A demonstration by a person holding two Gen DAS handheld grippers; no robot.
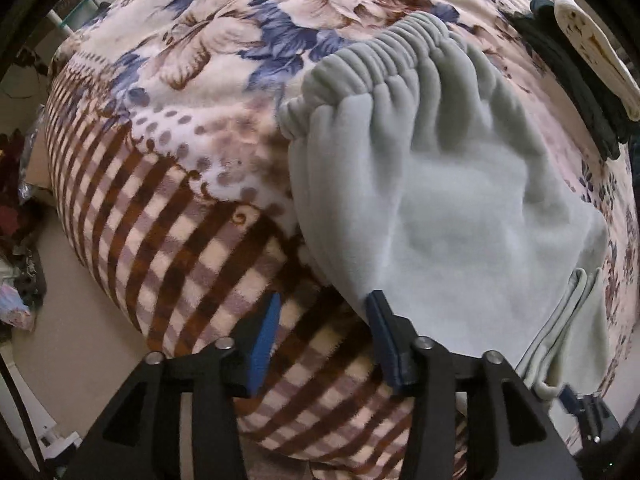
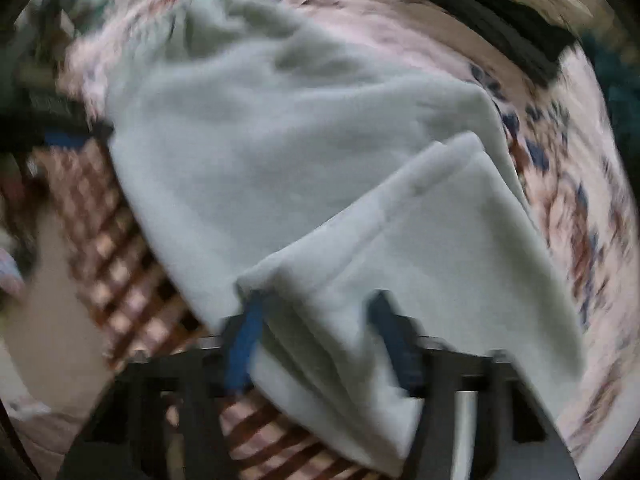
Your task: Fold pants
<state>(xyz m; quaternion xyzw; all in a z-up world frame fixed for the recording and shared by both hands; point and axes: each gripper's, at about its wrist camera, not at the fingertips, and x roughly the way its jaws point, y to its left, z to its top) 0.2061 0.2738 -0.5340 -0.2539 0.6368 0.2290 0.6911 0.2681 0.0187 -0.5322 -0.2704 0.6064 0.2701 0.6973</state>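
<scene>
On the bed [image 1: 168, 208], your left hand-held gripper [image 1: 324, 332] hangs spread beside the pants [image 1: 460, 208] — gripping nothing; right hand-held gripper [image 2: 316, 332] straddles a folded edge, clamping unclear.

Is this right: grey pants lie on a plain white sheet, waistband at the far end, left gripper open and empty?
Not quite. The grey pants lie on a floral and checked blanket, not a plain white sheet, as the left wrist view shows. The waistband is at the far end; the left gripper is open and empty.

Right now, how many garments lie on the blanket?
2: grey pants in the middle, dark garment at the blanket's far right edge. More may be hidden.
</scene>
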